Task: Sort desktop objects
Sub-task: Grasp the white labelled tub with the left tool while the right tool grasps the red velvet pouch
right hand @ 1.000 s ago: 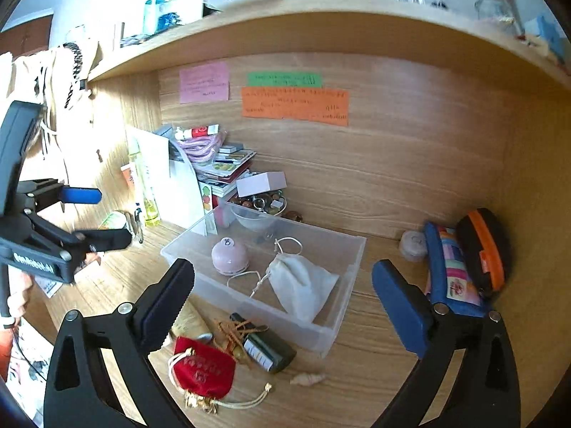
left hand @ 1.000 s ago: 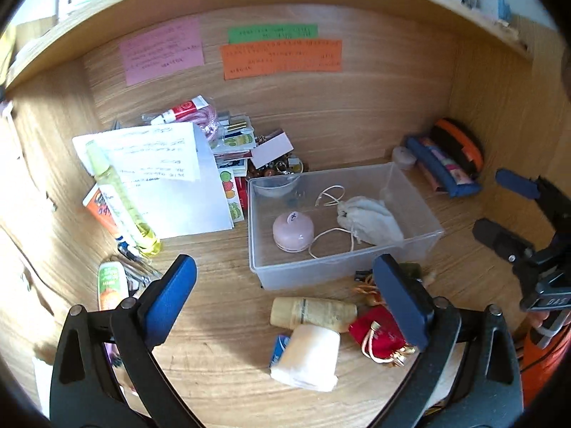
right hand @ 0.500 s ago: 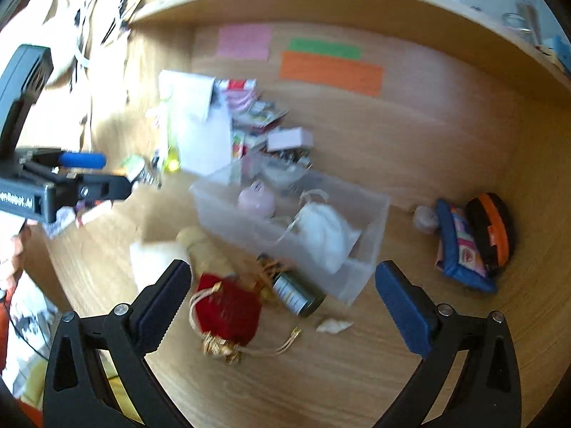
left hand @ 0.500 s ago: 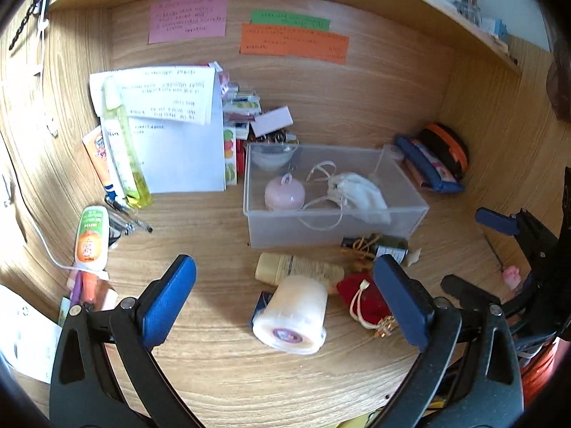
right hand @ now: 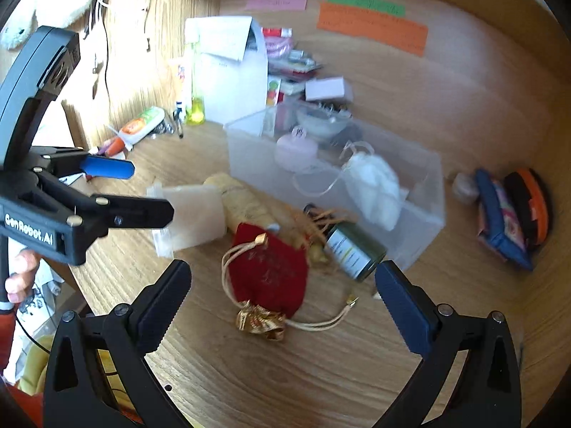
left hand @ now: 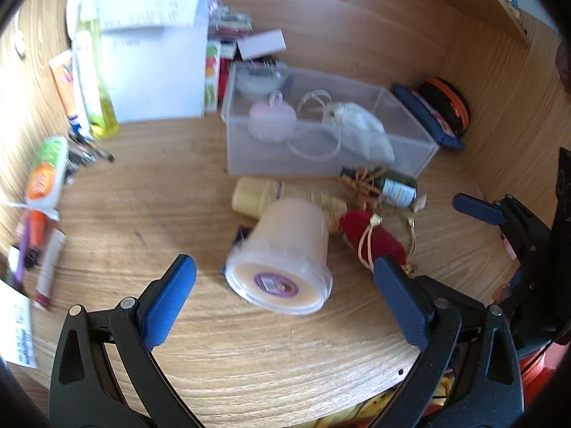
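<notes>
Writing on the orange note (right hand: 373, 28) is blurred; a blue item (left hand: 238, 239) hides under the tub (left hand: 283, 260).

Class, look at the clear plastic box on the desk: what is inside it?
Inside the clear box lie a pink round thing and a white drawstring pouch with loose cords. The floor under the pouch is covered.

Daylight floods the desk (left hand: 150, 221) from the left; motion blur softens both views, fisheye edges bending into black.
</notes>
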`<control>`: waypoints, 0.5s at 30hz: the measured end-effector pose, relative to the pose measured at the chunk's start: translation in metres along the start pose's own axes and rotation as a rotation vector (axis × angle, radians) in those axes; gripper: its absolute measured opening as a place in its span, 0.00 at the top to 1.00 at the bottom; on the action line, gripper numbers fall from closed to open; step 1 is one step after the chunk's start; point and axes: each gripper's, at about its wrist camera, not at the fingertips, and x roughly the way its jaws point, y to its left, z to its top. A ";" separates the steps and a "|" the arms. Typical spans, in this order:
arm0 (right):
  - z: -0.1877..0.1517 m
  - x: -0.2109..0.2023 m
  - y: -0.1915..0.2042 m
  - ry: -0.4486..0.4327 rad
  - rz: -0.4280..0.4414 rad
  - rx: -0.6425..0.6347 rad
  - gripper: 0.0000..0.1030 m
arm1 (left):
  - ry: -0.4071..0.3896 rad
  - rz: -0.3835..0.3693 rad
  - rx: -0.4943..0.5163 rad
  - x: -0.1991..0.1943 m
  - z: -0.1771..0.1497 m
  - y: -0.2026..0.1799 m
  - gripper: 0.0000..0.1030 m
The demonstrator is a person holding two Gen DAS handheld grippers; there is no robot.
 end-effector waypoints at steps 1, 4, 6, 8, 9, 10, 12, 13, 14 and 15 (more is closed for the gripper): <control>-0.002 0.004 0.000 0.013 0.006 0.009 0.00 | 0.006 0.003 0.001 0.003 -0.001 0.000 0.02; -0.009 0.017 -0.003 0.058 0.037 0.043 0.00 | 0.026 0.028 0.015 0.015 -0.004 0.000 0.02; -0.012 0.027 -0.006 0.088 0.064 0.068 0.00 | 0.036 0.037 0.016 0.021 -0.005 0.000 0.02; -0.014 0.034 -0.009 0.105 0.089 0.085 0.01 | 0.044 0.044 0.015 0.027 -0.006 0.001 0.02; -0.014 0.037 -0.010 0.111 0.095 0.092 0.02 | 0.045 0.048 0.015 0.028 -0.006 0.001 0.02; -0.014 0.041 -0.012 0.122 0.102 0.101 0.02 | 0.045 0.054 0.014 0.031 -0.006 0.002 0.02; -0.012 0.045 -0.014 0.132 0.112 0.111 0.05 | 0.039 0.070 0.010 0.034 -0.006 0.004 0.02; -0.012 0.048 -0.015 0.139 0.113 0.110 0.07 | 0.040 0.064 0.009 0.035 -0.006 0.005 0.02; -0.011 0.051 -0.014 0.151 0.112 0.103 0.13 | 0.046 0.053 0.007 0.037 -0.006 0.005 0.02; -0.010 0.053 -0.013 0.159 0.110 0.095 0.19 | 0.049 0.040 0.001 0.038 -0.005 0.006 0.02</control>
